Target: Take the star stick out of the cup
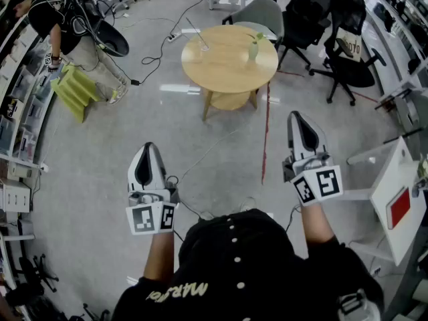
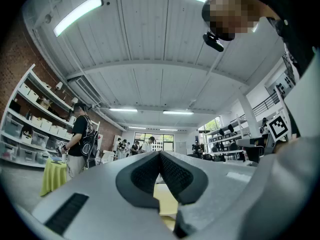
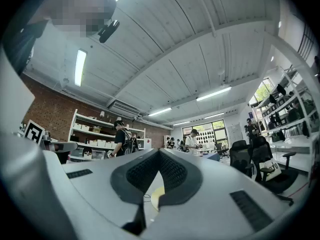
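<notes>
Wooden and round, the table is sitting well ahead of me in the head view. The clear cup is standing near its left edge, and the star stick is leaning out of it, up and to the left; its tip is too small for me to make out. A green bottle is standing toward the table's right side, apart from the cup. I am holding the left gripper and the right gripper low and well apart from the table, both pointing toward it.

In the left gripper view, the left gripper is clenched, its dark pads meeting at the tips with nothing between them. A person in a black shirt is standing by shelves at the left.

In the right gripper view, the right gripper is likewise clenched on nothing, and an office chair is showing at the right.
</notes>
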### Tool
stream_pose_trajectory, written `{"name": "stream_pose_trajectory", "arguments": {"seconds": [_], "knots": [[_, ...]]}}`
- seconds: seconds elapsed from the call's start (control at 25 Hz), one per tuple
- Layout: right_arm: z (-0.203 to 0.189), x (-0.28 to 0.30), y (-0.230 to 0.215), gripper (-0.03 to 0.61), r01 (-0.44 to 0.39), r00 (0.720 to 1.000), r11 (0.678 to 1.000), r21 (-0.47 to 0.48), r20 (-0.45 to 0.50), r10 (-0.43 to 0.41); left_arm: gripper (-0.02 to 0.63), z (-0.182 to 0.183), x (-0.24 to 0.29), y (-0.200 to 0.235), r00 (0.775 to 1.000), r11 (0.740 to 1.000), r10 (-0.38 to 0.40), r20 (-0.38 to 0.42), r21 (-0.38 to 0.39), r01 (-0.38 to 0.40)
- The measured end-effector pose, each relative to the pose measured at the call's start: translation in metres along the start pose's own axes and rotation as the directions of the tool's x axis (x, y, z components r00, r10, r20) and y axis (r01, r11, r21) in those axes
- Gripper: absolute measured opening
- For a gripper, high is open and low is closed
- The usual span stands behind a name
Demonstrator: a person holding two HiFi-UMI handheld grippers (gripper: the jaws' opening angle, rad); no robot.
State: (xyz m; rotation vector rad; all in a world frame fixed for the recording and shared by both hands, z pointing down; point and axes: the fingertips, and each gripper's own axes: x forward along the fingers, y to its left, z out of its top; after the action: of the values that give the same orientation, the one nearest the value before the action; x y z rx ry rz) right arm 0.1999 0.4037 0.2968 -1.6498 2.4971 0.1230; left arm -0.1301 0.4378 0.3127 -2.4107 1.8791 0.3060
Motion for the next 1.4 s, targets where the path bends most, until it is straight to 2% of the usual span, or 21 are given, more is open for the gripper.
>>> {"name": "stream_pose_trajectory", "arguments": {"seconds": [0.12,0.32,0.6,0.64,0.72,0.92,1.12,1.4], "knots": [[-0.003,-0.002,0.002,-0.008,-0.002,1.0,1.0,0.001,-0.004,0.002,0.003,-0.002,-0.003,-0.001,1.0,1.0,0.0,-0.003,0.0,0.0],[0.0,-0.01,-0.002,-0.005,-0.024,0.999,0.998,0.054,0.043,0.021,0.003,-0.004,-0.001,-0.009,1.0,1.0,-0.002,-0.01,-0.008,0.002],[-0.004,-0.017,-0.005,0.005,-0.022,0.999,1.0,0.018,0.032,0.021,0.003,-0.005,0.0,-0.021,1.0,1.0,-0.01,-0.019,-0.008,0.01],[-0.005,-0.018,-0.008,0.047,-0.034,0.999,0.999,0.026,0.032,0.033,0.003,-0.006,0.001,-0.025,1.0,1.0,-0.009,-0.02,-0.006,0.008],[-0.007,-0.018,-0.02,0.235,-0.068,0.997,0.997,0.048,0.033,0.067,0.003,-0.01,0.006,-0.036,1.0,1.0,0.0,-0.02,-0.007,0.0],[-0.013,-0.022,-0.049,0.241,-0.067,0.997,0.997,0.046,0.044,0.065,0.003,-0.019,0.02,-0.06,0.999,0.999,0.034,-0.029,-0.017,-0.034],[-0.015,-0.003,-0.056,0.242,-0.066,0.997,0.997,0.045,0.047,0.063,0.003,-0.014,0.029,-0.052,0.997,0.998,0.065,-0.028,-0.009,-0.066],[-0.036,0.035,-0.064,0.244,-0.069,0.998,0.996,0.059,0.013,0.068,0.003,-0.027,0.072,-0.033,0.998,0.999,0.049,-0.047,-0.021,-0.05]]}}
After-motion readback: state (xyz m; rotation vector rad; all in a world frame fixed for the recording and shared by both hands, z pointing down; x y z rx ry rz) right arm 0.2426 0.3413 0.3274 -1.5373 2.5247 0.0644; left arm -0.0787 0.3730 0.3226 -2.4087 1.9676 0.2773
